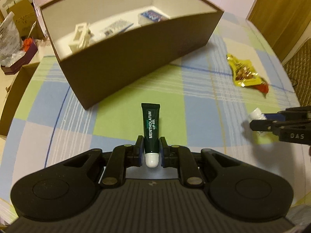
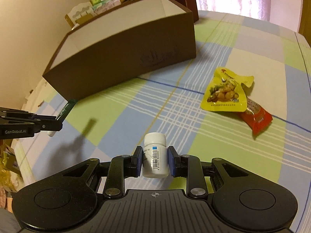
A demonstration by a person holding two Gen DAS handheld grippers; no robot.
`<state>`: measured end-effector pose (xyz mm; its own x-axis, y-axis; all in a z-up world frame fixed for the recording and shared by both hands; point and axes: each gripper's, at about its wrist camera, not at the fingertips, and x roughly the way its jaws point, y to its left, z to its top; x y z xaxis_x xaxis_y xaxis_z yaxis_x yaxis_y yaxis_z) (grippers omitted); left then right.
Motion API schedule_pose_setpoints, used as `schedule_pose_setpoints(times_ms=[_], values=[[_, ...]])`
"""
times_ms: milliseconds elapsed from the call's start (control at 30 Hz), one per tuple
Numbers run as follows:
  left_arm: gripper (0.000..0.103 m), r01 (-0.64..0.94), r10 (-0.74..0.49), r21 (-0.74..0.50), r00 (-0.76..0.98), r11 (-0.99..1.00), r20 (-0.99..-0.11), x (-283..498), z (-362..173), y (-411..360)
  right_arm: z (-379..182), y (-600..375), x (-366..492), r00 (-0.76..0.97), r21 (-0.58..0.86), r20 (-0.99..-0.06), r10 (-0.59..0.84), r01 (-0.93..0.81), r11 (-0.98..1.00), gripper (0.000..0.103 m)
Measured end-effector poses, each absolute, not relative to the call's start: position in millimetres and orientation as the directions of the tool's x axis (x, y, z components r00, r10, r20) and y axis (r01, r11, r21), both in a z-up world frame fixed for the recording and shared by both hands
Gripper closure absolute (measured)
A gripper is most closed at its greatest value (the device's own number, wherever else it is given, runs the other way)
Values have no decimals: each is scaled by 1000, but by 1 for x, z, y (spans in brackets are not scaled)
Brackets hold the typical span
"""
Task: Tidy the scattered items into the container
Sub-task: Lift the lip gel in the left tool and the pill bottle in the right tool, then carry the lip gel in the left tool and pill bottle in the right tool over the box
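My left gripper (image 1: 151, 140) is shut on a dark green lip gel tube (image 1: 150, 125), white cap toward the camera, raised above the checked tablecloth. Ahead of it stands the brown box (image 1: 136, 62) with a white inside, holding several small items. My right gripper (image 2: 153, 151) is shut on a small white pill bottle (image 2: 155, 155) with a barcode label, also off the cloth. The left gripper (image 2: 58, 123) with the tube (image 2: 65, 109) shows at the left edge of the right wrist view. At the right edge of the left wrist view the right gripper (image 1: 252, 123) appears with the bottle (image 1: 255, 114).
A yellow snack packet (image 2: 225, 95) lies on the cloth to the right, partly over a red packet (image 2: 256, 116); both (image 1: 245, 71) also show in the left wrist view. Boxes and clutter (image 1: 17, 38) stand beyond the table's left edge. A wooden door (image 1: 281, 9) is at far right.
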<state>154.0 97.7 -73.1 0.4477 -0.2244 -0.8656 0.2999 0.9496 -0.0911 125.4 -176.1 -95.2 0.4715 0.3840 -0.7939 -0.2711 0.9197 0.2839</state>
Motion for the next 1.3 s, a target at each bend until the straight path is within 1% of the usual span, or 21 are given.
schedule_pose_setpoints(times_ms=[233, 567, 767, 933, 1067, 1300], values=[[91, 303, -246, -97, 502, 948, -829, 143, -47, 100, -81, -170, 128, 488, 305, -766, 418, -297, 905, 73], [91, 305, -301, -145, 566, 941, -768, 137, -10, 115, -51, -166, 145, 513, 396, -692, 509, -321, 861, 73], [91, 317, -323, -154, 598, 936, -734, 143, 11, 123, -34, -162, 165, 533, 413, -655, 536, -341, 844, 73], [91, 325, -329, -149, 620, 934, -712, 157, 24, 132, -14, -153, 188, 556, 404, -623, 550, -373, 835, 73], [91, 335, -321, -123, 640, 934, -698, 176, 33, 139, 0, -141, 211, 568, 386, -603, 560, -406, 828, 73], [91, 352, -303, -77, 653, 933, -694, 219, 40, 149, 13, -118, 261, 561, 371, -597, 574, -442, 817, 73]])
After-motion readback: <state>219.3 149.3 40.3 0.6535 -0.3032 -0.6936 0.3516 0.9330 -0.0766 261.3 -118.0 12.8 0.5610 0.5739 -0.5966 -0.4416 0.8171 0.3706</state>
